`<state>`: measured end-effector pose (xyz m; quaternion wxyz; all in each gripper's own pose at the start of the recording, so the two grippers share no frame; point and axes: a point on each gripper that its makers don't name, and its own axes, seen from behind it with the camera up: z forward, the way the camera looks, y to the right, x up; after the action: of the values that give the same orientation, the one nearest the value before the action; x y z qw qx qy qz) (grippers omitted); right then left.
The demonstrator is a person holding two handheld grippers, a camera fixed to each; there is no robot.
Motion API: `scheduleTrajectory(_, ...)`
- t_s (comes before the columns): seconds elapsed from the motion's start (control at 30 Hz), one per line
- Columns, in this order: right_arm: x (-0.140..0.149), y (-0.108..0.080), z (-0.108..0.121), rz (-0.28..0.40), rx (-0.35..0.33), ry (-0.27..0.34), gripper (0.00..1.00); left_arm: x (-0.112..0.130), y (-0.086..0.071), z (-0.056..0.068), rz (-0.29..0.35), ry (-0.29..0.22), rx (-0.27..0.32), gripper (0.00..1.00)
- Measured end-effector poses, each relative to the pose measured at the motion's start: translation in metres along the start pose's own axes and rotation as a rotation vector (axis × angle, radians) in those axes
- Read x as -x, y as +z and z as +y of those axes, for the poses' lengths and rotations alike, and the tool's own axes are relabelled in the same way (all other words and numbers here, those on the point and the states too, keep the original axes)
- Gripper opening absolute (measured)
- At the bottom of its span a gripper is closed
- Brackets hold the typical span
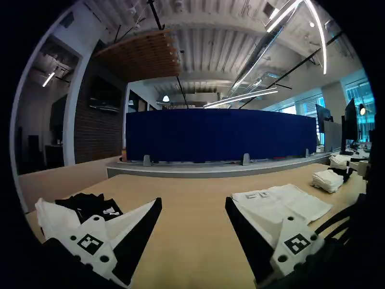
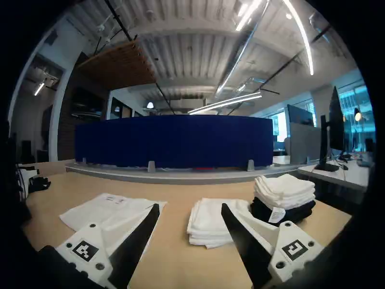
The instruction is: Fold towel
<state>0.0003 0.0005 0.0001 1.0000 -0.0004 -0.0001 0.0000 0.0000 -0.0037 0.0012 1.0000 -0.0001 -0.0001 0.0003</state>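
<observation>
Progress on the current towel is judged to be at its very start. A white towel [image 1: 284,202] is seen lying flat and spread on the wooden surface [image 1: 192,192], just ahead and to the right of the left gripper [image 1: 192,231]. In the right gripper view the same towel [image 2: 108,209] is found ahead and to the left of the right gripper [image 2: 190,241], so it is taken to lie between the two. No corner or edge is gripped: the jaws of both grippers are spread wide and nothing is held in either. Finished work is suggested by a folded white pile [image 2: 209,224] ahead of the right gripper and by a stack of white towels on dark ones [image 2: 284,195] just beside that pile. At the left, dark and white cloth [image 1: 89,204] is heaped loosely, and whether it awaits folding cannot be told. Every fold of the flat towel is judged to be left.
</observation>
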Motion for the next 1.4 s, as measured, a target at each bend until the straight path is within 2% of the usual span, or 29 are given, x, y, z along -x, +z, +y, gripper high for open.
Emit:
scheduleTrajectory(0.17, -0.004, 0.002, 0.007, -0.005, 0.013, 0.003, 1.00, -0.003, 0.004, 0.000, 0.006, 0.013, 0.006, 0.98)
scheduleTrajectory(0.27, -0.018, 0.003, 0.012, 0.012, 0.022, 0.017, 1.00, -0.017, 0.006, -0.001, 0.020, 0.009, 0.004, 0.98)
scheduleTrajectory(0.4, -0.046, 0.000, 0.018, 0.048, 0.031, 0.031, 1.00, -0.041, 0.008, -0.002, 0.033, -0.024, 0.009, 0.98)
scheduleTrajectory(0.5, -0.066, -0.002, 0.020, 0.045, 0.034, 0.031, 1.00, -0.062, 0.007, -0.004, 0.034, -0.035, 0.012, 0.98)
scheduleTrajectory(0.7, -0.112, -0.007, 0.015, 0.025, 0.028, 0.025, 1.00, -0.115, 0.001, 0.003, 0.032, -0.018, 0.037, 0.98)
scheduleTrajectory(0.97, -0.171, -0.010, 0.011, 0.021, 0.019, 0.045, 1.00, -0.177, -0.005, 0.002, 0.026, -0.014, 0.035, 0.98)
scheduleTrajectory(1.07, -0.185, -0.011, 0.011, 0.017, 0.016, 0.039, 1.00, -0.190, -0.008, 0.004, 0.016, -0.013, 0.043, 0.98)
scheduleTrajectory(1.2, -0.191, -0.012, 0.010, 0.002, 0.010, 0.032, 1.00, -0.195, -0.009, 0.005, 0.000, -0.011, 0.049, 0.98)
scheduleTrajectory(1.4, -0.198, -0.014, 0.008, -0.012, 0.003, 0.034, 1.00, -0.204, -0.010, 0.019, -0.007, -0.016, 0.083, 0.98)
